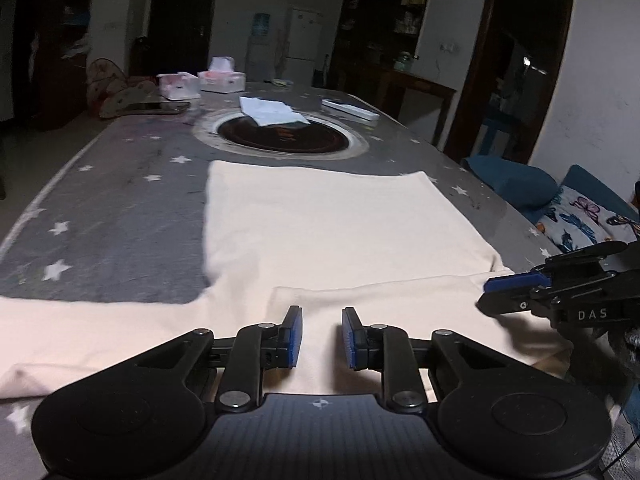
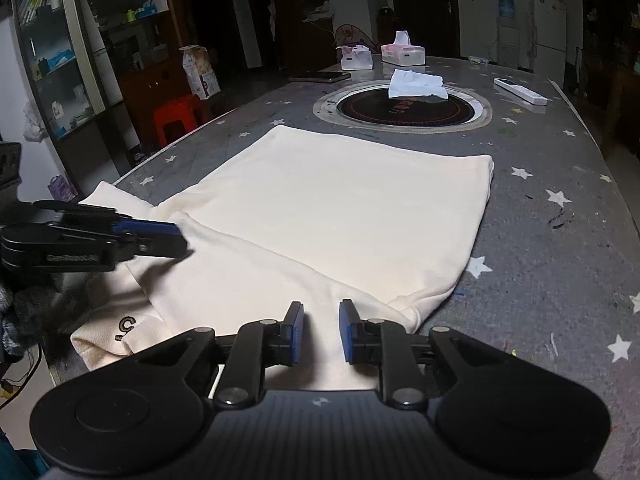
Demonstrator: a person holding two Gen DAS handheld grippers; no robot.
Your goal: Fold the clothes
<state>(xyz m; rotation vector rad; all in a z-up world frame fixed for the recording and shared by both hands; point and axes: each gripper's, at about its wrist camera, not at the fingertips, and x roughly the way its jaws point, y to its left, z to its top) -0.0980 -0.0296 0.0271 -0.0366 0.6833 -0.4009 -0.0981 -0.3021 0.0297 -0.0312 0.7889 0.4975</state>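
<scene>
Blue pads of my left claw sit closest to the lens at 6 o'clock in the left wrist view, standing narrowly apart with a strip of cream cloth showing in the gap; they do not pinch it. No earlier picture lets me say more of them.

Beneath and beyond them lies the cream garment, spread flat on the grey star-printed tablecloth. Its body runs toward 12 o'clock, and a sleeve stretches out toward 8 o'clock along the near edge. My right claw enters at 3 o'clock, its tip resting over the garment's near right corner.

From the right wrist view, my right claw also stands narrowly parted over the cloth at 6 o'clock, gripping nothing. The garment fills the middle, a folded-over flap running toward 9 o'clock, where my left claw hovers at the fold. A small dark embroidered mark shows at 8 o'clock.

Farther off at 12 o'clock, a round hotplate inset carries a crumpled white tissue, with a tissue box behind it.
</scene>
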